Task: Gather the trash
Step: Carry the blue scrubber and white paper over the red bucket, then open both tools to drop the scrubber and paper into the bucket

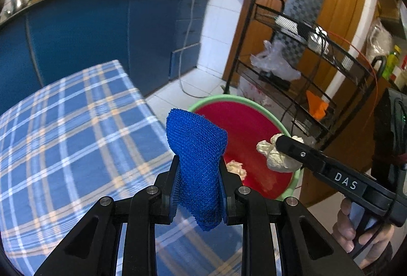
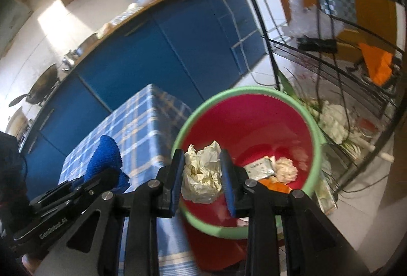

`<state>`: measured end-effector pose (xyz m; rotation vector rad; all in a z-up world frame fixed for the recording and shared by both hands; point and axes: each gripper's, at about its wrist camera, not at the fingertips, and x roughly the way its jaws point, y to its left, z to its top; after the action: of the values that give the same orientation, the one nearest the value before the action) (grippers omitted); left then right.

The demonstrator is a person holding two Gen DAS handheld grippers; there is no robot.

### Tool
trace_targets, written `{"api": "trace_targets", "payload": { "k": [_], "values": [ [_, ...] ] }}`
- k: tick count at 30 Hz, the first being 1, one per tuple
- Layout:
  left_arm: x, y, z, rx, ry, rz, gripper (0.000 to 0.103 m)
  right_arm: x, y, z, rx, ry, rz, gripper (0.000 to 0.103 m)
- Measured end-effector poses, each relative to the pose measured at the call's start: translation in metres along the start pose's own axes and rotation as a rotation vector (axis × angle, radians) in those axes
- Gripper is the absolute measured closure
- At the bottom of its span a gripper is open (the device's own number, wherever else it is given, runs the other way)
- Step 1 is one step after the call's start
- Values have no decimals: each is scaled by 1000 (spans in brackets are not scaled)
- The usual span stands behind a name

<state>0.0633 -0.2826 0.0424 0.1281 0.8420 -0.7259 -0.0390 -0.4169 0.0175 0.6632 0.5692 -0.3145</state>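
My left gripper is shut on a blue knitted cloth and holds it above the checked tablecloth's edge; it also shows in the right wrist view. My right gripper is shut on a crumpled cream paper wad and holds it over the rim of a red bin with a green rim. The left wrist view shows that wad over the bin. Inside the bin lie another paper wad, a small packet and something orange.
A table with a blue checked cloth stands left of the bin. Blue kitchen cabinets run behind. A black wire rack with a plastic bag and an orange item stands right of the bin. White flowers lie beside the bin.
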Motion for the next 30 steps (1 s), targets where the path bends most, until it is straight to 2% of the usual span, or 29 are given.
{"api": "trace_targets", "payload": {
  "k": [8, 15, 22, 26, 30],
  "values": [
    [30, -25, 3, 50, 45, -35, 74, 9, -25, 0, 54, 26, -25, 65],
    [41, -35, 2, 73, 62, -47, 51, 14, -39, 0, 90, 39, -30, 54],
    [38, -31, 1, 61, 55, -32, 51, 14, -44, -1, 101, 38, -27, 52],
    [31, -25, 1, 46, 42, -23, 51, 13, -41, -2, 91, 44, -24, 42],
    [21, -18, 1, 27, 25, -13, 51, 14, -33, -4, 70, 53, -19, 38]
  ]
}}
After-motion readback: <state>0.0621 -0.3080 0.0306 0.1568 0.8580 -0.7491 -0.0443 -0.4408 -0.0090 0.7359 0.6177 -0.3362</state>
